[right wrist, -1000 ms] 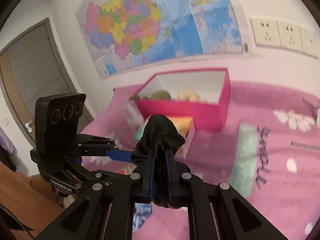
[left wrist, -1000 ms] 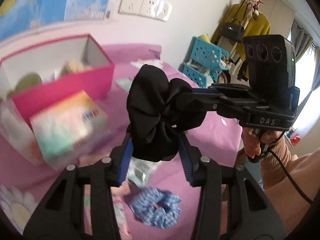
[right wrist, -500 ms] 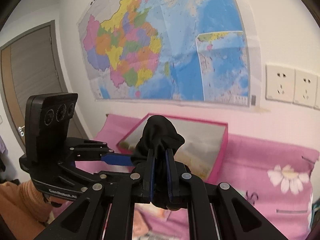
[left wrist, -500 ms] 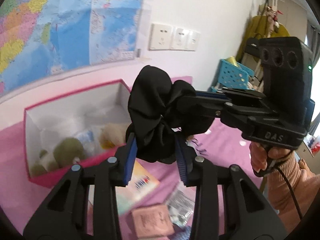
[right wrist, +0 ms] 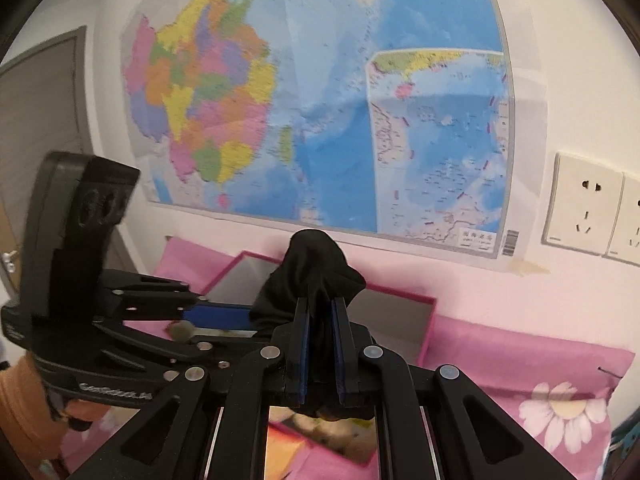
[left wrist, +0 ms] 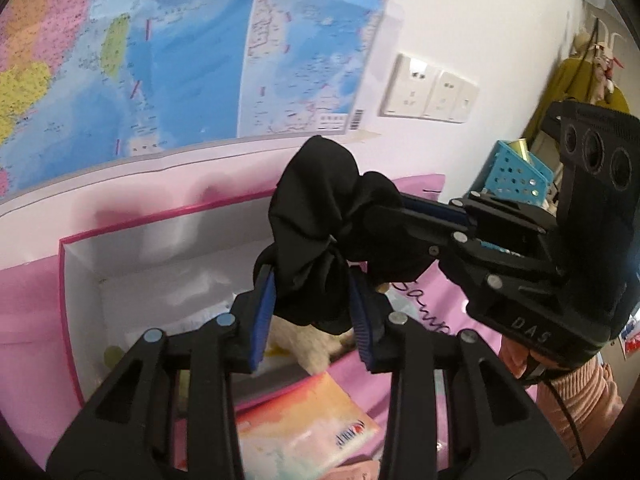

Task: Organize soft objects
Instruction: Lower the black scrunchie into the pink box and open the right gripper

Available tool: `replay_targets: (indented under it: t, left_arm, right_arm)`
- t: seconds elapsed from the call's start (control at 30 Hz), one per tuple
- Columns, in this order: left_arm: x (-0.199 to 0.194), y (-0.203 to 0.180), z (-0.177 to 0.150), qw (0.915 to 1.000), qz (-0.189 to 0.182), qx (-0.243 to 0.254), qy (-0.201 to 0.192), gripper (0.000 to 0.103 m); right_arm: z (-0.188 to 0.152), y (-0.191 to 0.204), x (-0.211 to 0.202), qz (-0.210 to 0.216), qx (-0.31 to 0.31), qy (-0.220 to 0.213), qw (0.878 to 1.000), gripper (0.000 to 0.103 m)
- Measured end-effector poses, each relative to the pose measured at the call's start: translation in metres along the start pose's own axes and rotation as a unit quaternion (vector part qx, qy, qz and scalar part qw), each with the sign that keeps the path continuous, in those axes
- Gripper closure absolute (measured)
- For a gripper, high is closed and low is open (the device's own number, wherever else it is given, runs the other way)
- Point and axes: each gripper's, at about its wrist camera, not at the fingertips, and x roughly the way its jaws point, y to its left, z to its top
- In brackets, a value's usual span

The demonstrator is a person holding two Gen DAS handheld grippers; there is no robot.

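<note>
A black scrunchie (left wrist: 316,216) hangs in the air, held from two sides. My left gripper (left wrist: 312,308) is shut on its lower folds, the blue pads (left wrist: 262,320) pressing the fabric. My right gripper (left wrist: 394,210) comes in from the right and is shut on the scrunchie's right side. In the right wrist view the scrunchie (right wrist: 316,264) bulges above my right gripper (right wrist: 322,332), and my left gripper (right wrist: 236,316) reaches in from the left. Below stands an open pink box (left wrist: 80,264) with white inner walls and a cream plush toy (left wrist: 308,344) inside. The box rim (right wrist: 400,294) lies just behind the scrunchie.
A colourful tissue pack (left wrist: 308,428) lies in front of the box on the pink flowered sheet (right wrist: 520,368). A wall map (right wrist: 320,100) and sockets (left wrist: 428,92) are behind. A blue basket (left wrist: 516,176) and hanging yellow coat (left wrist: 576,76) stand at the right, a door (right wrist: 36,120) at the left.
Both grippers have carried the scrunchie up and toward the wall, from in front of the pink box to over its opening. The left jaws have narrowed a little on the fabric.
</note>
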Motion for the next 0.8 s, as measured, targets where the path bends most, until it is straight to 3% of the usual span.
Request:
replay_targets:
  t: [0.27, 0.43, 0.8]
  left_arm:
    - [0.025, 0.004, 0.009, 0.9991, 0.031, -0.012, 0.026, 0.065]
    - [0.038, 0.007, 0.008, 0.9973, 0.051, -0.021, 0.048, 0.065]
    - [-0.001, -0.005, -0.017, 0.9985, 0.054, 0.006, 0.003, 0.065]
  right_arm:
    - [0.0, -0.01, 0.029, -0.041, -0.002, 0.012, 0.999, 0.094]
    - [-0.007, -0.028, 0.047, -0.05, 0.036, 0.036, 0.997, 0.081]
    - [-0.034, -0.036, 0.024, -0.036, 0.064, 0.046, 0.996, 0.075]
